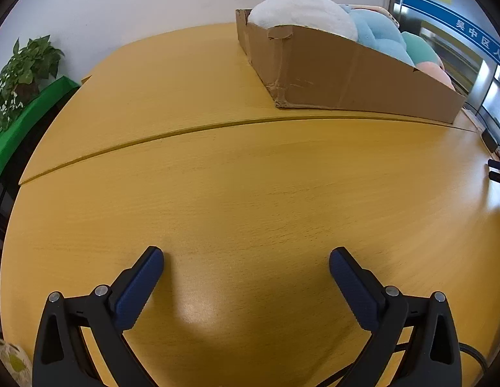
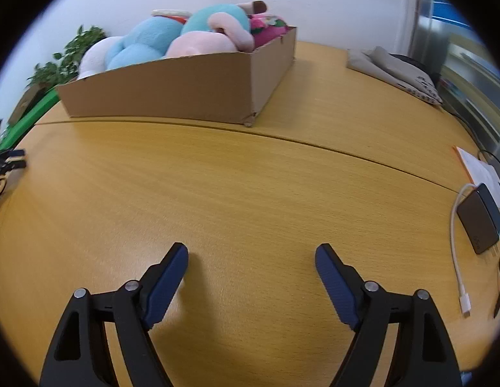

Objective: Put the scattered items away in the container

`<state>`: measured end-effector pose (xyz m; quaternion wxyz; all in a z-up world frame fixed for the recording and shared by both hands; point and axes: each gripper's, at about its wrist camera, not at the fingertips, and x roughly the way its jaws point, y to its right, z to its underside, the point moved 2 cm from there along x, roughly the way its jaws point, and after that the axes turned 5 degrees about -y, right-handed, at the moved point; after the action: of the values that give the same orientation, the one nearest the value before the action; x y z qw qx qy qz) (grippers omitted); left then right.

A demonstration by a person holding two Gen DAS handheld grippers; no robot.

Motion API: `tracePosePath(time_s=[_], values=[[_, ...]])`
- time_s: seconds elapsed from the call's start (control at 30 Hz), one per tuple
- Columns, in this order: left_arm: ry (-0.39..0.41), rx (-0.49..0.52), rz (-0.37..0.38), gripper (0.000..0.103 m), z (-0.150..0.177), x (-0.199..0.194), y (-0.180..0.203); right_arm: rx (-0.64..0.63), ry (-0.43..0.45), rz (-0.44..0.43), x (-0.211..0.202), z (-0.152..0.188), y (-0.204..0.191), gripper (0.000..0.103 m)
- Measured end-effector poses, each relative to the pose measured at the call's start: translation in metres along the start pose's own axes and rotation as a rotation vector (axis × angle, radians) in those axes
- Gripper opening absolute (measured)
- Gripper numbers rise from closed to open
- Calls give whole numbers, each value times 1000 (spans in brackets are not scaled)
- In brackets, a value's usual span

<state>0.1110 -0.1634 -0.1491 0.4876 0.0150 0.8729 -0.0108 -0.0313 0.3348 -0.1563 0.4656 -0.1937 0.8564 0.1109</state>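
Nearest, the left gripper (image 1: 246,259) was seen w/ jaws spread wide, nothing between them, only bare table (image 1: 250,177) beneath. The right gripper (image 2: 251,256) was likewise released, jaws apart and empty, angled down at the wood.

Mid-distance: no loose item was visible on the tabletop in front of either tool. At the right edge of the right wrist view a dark power bank (image 2: 480,219) w/ a white cable (image 2: 456,258) lay near some paper (image 2: 482,171); whether these count as scattered items couldn't be told.

Farther back, past the table seam, the cardboard box (image 1: 346,74) stood, already heaped w/ plush toys (image 2: 172,42) – white, blue, teal, pink – rising above the rim. A folded grey cloth (image 2: 388,64) lay well apart to its right; a potted plant (image 1: 24,74) was off the table at left.

Judged: tidying looked near done or done. To finish well, the table edges should be checked for leftovers; any late addition is best set low into a gap, not perched on the pile, as the heap could spill.
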Motion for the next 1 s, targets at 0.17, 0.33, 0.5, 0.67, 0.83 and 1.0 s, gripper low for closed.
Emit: tracePosePath(time_s=[0.17,0.33,0.5,0.67,0.83,1.0], values=[[16,41,26,103,11,4,-2,-78,-28,-46,9,-4,12,103],[13,36,26,103,15,13,-5,-128,-31,-82,19,-21,28,103],[12,36,31,103,21,4,-13,-145,-31,-97,21,-26,32,103],[-4,32,34,103,-8,14,-25,-145,-31,-96,22,-30,34,103],[-17,25,28,103,-41,25,-30,-147,-31,-96,23,-29,33,103],[-19,21,26,103,-47,28,-31,-146,-30,-97,23,-28,32,103]])
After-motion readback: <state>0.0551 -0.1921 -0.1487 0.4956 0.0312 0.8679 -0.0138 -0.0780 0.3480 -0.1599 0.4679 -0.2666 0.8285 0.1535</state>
